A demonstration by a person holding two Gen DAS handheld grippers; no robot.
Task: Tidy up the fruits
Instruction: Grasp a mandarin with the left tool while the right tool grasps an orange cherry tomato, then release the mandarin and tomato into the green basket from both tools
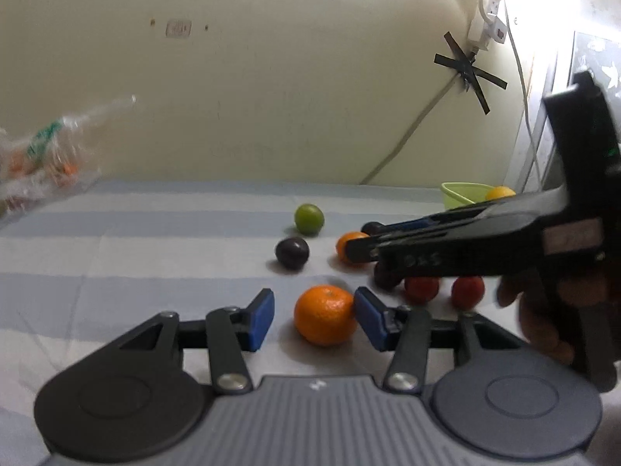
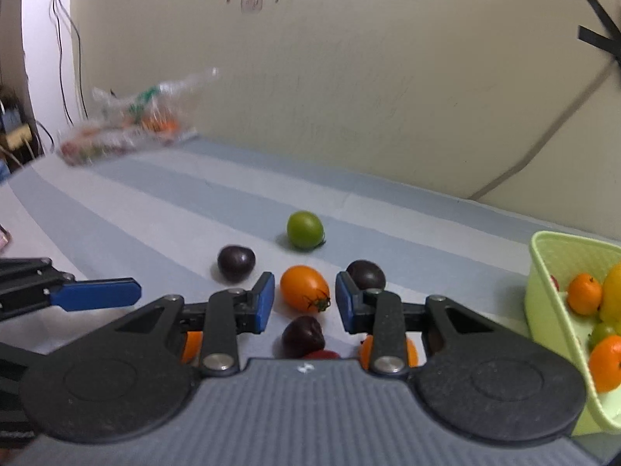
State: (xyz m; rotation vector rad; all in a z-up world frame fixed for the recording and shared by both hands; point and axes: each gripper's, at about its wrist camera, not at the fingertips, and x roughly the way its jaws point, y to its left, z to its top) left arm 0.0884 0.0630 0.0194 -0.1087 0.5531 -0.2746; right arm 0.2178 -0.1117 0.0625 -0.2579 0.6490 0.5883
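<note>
Handwriting on the right hand-held gripper, perhaps "0&5"

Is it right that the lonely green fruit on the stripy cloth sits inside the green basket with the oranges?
Not quite. The green fruit is lonely, but it isn't inside the green basket. It sits out on the stripy cloth, well apart from the basket that holds the oranges. The right wrist view shows this.

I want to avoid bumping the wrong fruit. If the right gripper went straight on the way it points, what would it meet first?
Probably the oval orange tomato with a green stem, lying between the open blue pads of the right gripper; depth is uncertain.
</note>
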